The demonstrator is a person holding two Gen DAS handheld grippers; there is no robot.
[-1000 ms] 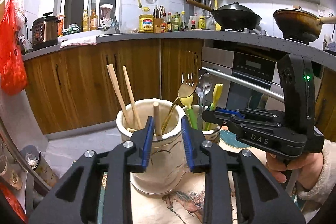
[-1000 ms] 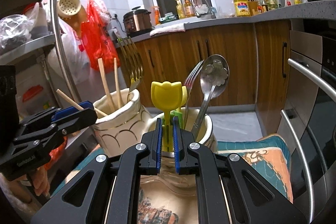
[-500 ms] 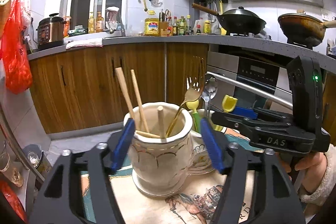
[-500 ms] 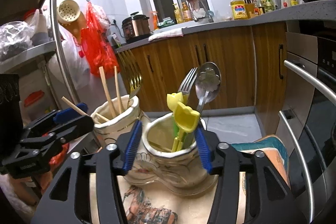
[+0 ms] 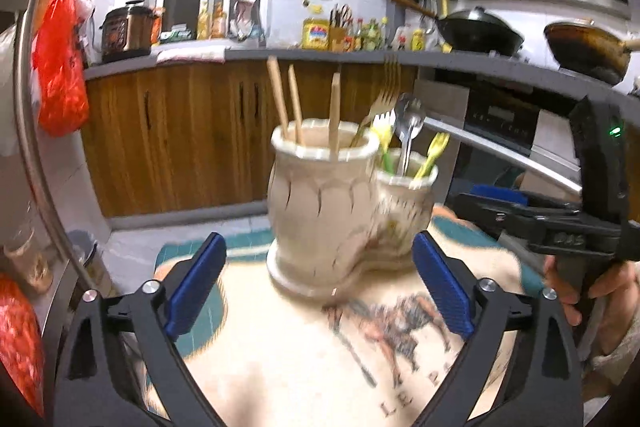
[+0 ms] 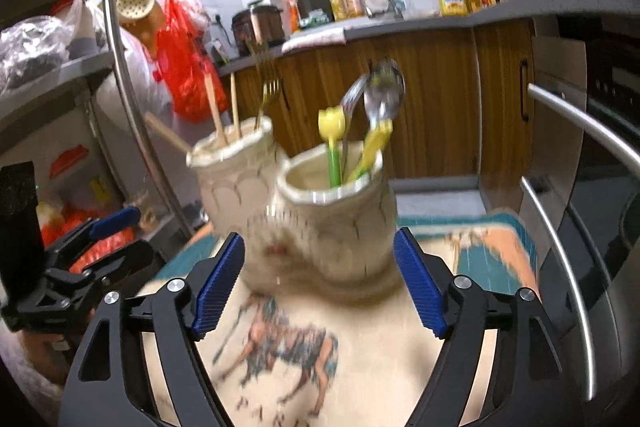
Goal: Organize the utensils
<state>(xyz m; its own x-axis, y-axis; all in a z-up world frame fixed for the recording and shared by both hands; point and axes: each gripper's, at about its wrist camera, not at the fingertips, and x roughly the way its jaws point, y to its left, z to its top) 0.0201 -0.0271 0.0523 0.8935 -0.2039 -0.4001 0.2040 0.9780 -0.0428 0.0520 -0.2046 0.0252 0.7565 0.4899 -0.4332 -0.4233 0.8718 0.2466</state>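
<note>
A cream ceramic holder has two joined pots on a printed mat. The taller pot (image 5: 320, 195) holds wooden chopsticks (image 5: 334, 115) and a gold fork (image 5: 386, 95). The shorter pot (image 6: 340, 223) holds yellow tulip-topped utensils (image 6: 331, 125) with green handles, plus a silver spoon (image 6: 384, 95) and a silver fork. My left gripper (image 5: 318, 241) is drawn back in front of the taller pot; its jaws are opening with nothing gripped. My right gripper (image 6: 318, 237) faces the shorter pot, jaws likewise opening, pads touching nothing.
The mat (image 5: 320, 347) with a horse picture covers the surface. An oven with a steel handle (image 6: 580, 115) stands to the right. A metal rack pole (image 6: 128, 99) and a red bag (image 6: 184, 67) are to the left. Wooden cabinets (image 5: 180, 139) lie behind.
Both grippers let go, opened wide and pulled back from the pots. The chopstick now stands in the taller pot and the yellow tulip utensil in the shorter pot.
</note>
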